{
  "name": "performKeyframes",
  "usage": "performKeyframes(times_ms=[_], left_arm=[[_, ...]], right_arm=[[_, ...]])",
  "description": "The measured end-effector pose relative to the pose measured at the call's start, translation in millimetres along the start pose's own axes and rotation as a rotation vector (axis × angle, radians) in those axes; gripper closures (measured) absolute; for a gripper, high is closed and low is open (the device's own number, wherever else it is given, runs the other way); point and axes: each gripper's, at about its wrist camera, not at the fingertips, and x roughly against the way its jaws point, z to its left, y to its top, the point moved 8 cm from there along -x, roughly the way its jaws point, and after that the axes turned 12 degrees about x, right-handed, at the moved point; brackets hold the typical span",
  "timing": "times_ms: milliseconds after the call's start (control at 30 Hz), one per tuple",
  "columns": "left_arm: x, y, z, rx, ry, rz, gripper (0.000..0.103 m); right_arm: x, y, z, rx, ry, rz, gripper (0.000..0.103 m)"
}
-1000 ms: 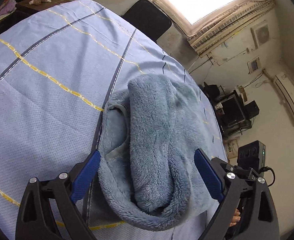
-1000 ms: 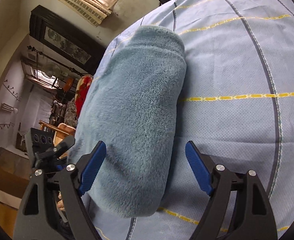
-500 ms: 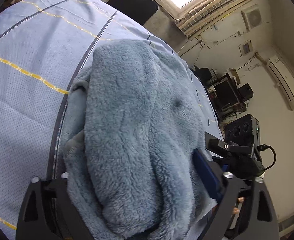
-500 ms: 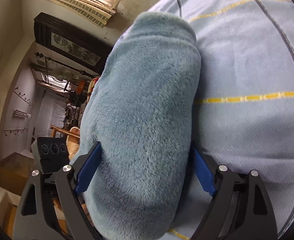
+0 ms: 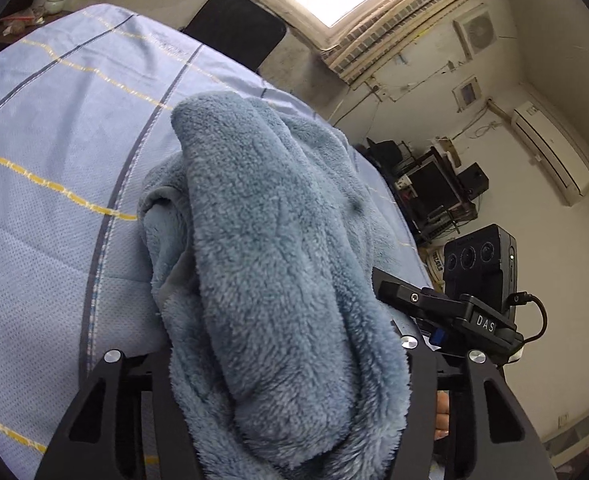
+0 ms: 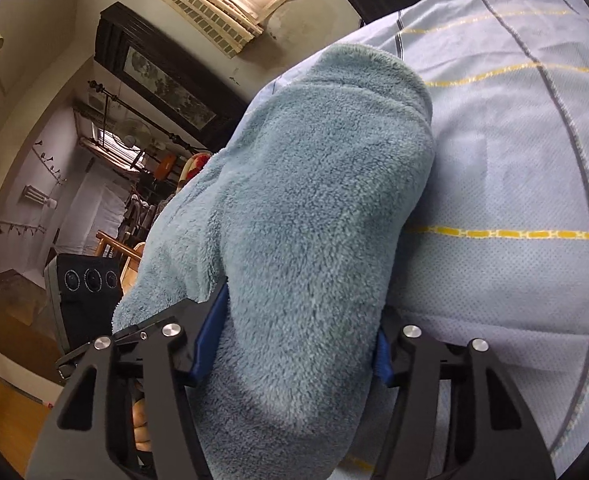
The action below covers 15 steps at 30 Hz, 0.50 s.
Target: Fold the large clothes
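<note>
Folded fleece garment (image 5: 278, 264) on bedsheet (image 5: 46, 208), clamped between both grippers' fingers (image 6: 208, 340)

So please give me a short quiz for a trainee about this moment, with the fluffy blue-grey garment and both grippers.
1. True or false: the right gripper is closed on the folded fluffy blue-grey fleece garment.
2. What lies under the garment? A) bare wooden floor B) light blue bedsheet with yellow and grey stripes C) white towel
3. What does the left gripper hold?

Key: 1 true; 2 B, the bedsheet; 3 the same garment.
</note>
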Motion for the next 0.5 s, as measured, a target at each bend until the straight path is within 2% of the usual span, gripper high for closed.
performKeyframes(times_ms=[267,500], left_arm=[[13.1,-26.5,-64.6,-0.138,-0.035,-0.018,0.047],[14.3,-69.1,-126.3,-0.226,-0.118,0.001,0.047]], right_arm=[[70.3,-7.4,19.7,0.017,-0.025,-0.057,0.045],[151.8,-23.7,34.4,0.055,-0.102,-0.112,0.045]])
